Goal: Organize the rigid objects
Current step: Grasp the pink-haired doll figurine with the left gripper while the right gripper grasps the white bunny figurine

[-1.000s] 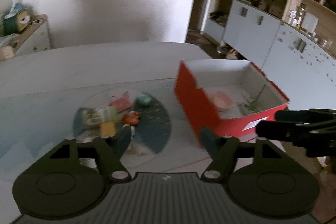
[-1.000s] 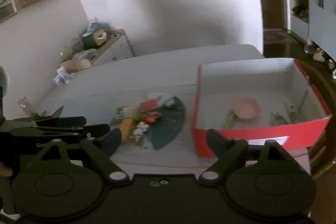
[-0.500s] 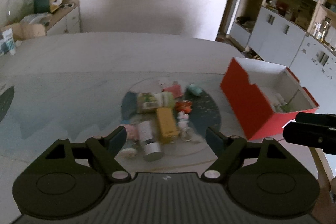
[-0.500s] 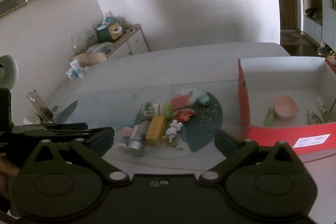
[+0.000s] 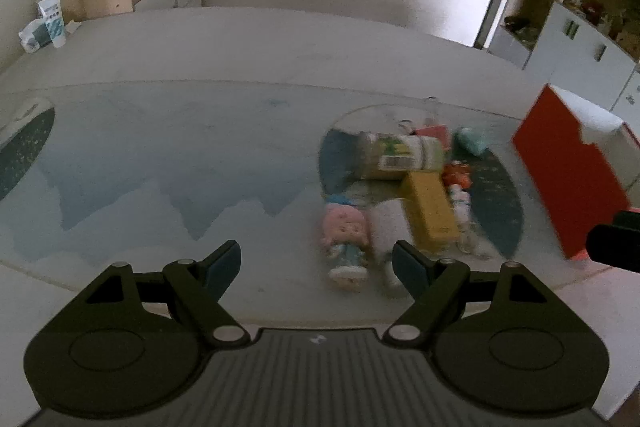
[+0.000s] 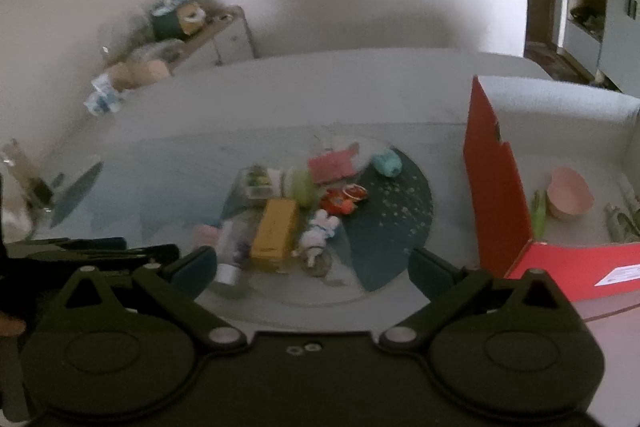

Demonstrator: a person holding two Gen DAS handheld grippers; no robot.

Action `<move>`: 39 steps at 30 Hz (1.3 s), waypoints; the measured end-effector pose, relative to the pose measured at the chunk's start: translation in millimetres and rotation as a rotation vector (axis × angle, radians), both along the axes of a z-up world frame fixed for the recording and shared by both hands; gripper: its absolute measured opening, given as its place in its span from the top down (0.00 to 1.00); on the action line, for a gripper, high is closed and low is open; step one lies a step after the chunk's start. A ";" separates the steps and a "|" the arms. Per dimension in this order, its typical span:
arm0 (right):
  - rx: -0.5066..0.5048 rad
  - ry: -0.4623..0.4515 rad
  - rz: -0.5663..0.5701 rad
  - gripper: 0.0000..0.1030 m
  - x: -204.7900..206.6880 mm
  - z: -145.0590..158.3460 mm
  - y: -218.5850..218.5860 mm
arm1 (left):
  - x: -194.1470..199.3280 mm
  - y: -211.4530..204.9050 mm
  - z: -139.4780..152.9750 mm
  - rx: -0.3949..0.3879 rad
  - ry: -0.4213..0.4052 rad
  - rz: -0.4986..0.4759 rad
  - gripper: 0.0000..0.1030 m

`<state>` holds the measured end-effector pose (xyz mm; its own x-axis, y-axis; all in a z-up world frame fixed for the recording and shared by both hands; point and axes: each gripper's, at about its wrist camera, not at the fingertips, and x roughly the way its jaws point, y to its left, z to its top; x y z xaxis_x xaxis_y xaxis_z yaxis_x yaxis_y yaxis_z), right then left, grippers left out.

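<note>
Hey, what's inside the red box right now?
Inside the red box, the right wrist view shows a pink bowl, a green item beside it and blurry items farther right. The near wall hides the floor just behind it.

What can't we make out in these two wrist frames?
- Bottle label, left wrist view: motion blur, text unreadable.
- White cylinder beside the doll, left wrist view: smeared, and the left claw finger covers its lower end.
- Red box interior, left wrist view: its wall hides it.
- Items by the pink bowl, right wrist view: too small, cut by the frame edge.
- Right claw: open, nothing between its fingers.
</note>
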<state>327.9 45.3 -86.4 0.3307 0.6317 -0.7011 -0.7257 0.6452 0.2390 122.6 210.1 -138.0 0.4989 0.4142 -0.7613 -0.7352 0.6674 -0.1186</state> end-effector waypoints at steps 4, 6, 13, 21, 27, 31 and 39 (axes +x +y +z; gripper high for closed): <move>-0.038 0.014 -0.036 0.05 15.4 -16.2 10.7 | 6.2 9.1 -14.5 0.011 0.023 0.006 0.20; -0.054 0.019 -0.039 0.06 21.1 -22.6 15.9 | 9.7 11.5 -20.9 0.011 0.035 0.008 0.20; -0.095 0.013 -0.021 0.09 31.4 -38.1 37.7 | 18.4 12.0 -33.9 0.038 0.059 -0.018 0.20; -0.127 0.043 0.007 0.23 37.6 -52.6 58.1 | 29.4 12.5 -40.1 0.044 0.057 -0.050 0.20; -0.120 0.043 0.011 0.27 43.5 -56.1 65.9 | 34.7 14.2 -43.2 0.052 0.053 -0.069 0.20; -0.099 0.048 -0.001 0.31 45.9 -56.3 66.9 | 35.3 15.9 -47.7 0.051 0.045 -0.076 0.21; -0.114 0.076 -0.004 0.44 47.9 -65.3 68.1 | 34.5 11.5 -50.9 0.056 0.027 -0.096 0.34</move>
<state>375.7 113.4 -151.7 0.2762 0.5449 -0.7917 -0.7053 0.6745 0.2182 157.1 221.7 -188.9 0.5179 0.4076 -0.7521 -0.6699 0.7400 -0.0602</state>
